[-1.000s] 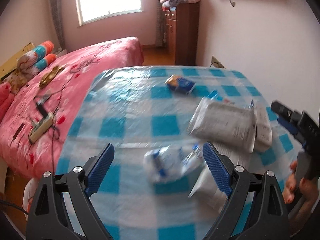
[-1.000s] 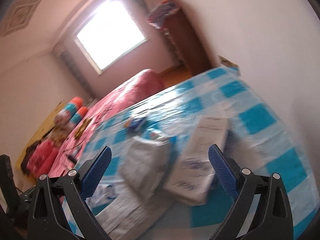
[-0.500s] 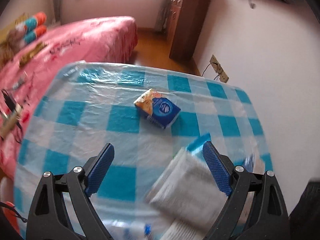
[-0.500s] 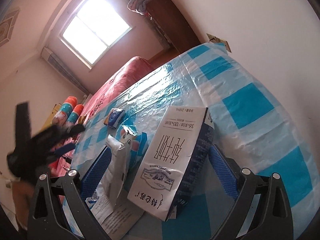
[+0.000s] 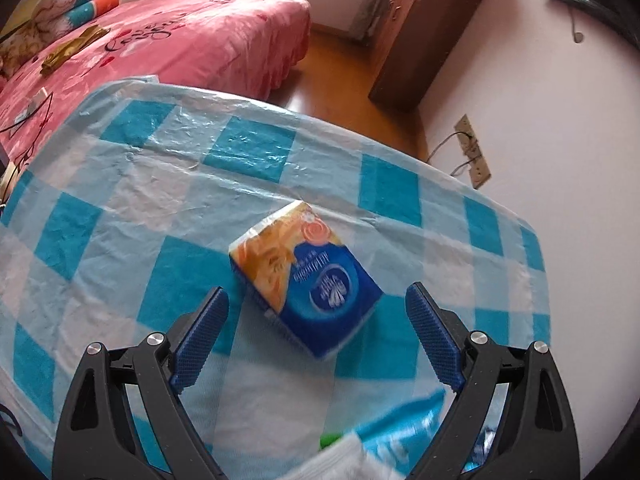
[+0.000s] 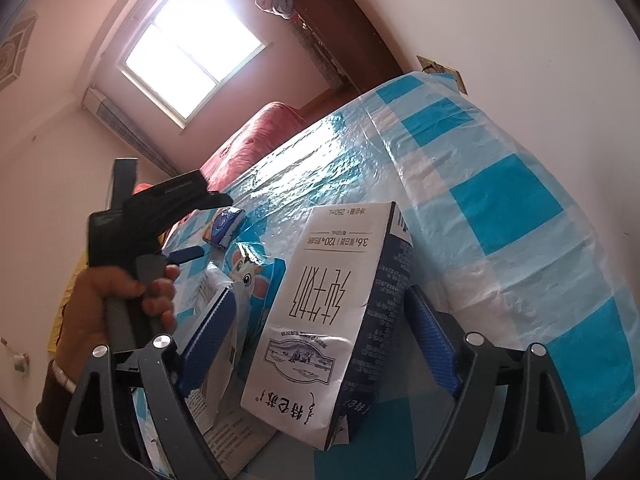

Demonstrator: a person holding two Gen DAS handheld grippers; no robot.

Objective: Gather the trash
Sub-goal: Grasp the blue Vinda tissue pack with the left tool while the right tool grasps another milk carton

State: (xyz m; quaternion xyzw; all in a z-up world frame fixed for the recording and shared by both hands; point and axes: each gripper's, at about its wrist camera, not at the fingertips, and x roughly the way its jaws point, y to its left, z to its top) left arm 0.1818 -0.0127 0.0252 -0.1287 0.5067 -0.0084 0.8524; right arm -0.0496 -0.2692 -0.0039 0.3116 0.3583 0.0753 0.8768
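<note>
**Between wide jaws: a tissue pack on the left, a milk carton on the right**

Between the spread blue pads of the left gripper (image 5: 316, 340) lies a small tissue pack (image 5: 306, 278), flat on the checked tablecloth (image 5: 120, 216). The jaws stand wide apart and hold nothing; neither pad touches the pack, which sits just ahead of them, toward 12 o'clock. Its soft wrapper is deep blue over the near half with a white oval logo, and orange-gold with a pink flower over the far half. It is turned askew, one corner pointing to 5 o'clock.

At 6 o'clock, under the left gripper, the edge of a pale wrapper and a patch of blue packaging show, too blurred to name. Beyond the table, from 10 to 12 o'clock, is a pink bed (image 5: 180, 32); at 1 o'clock stands a brown cabinet (image 5: 424, 28).

The right gripper (image 6: 320, 340) is likewise wide open and empty. Between its pads lies a milk carton (image 6: 320, 312), flattened on its side, with a white face bearing large black characters and a dark navy side panel. Whether either pad touches it cannot be told. Just beside it at 10 o'clock lies a blue wrapper with a cartoon mouse (image 6: 252, 272), and a printed white sheet (image 6: 228, 428) lies under them at 7 o'clock. Farther at 10 o'clock the same tissue pack shows small, with the left hand (image 6: 108, 304) on its gripper's handle at 9 o'clock.
</note>
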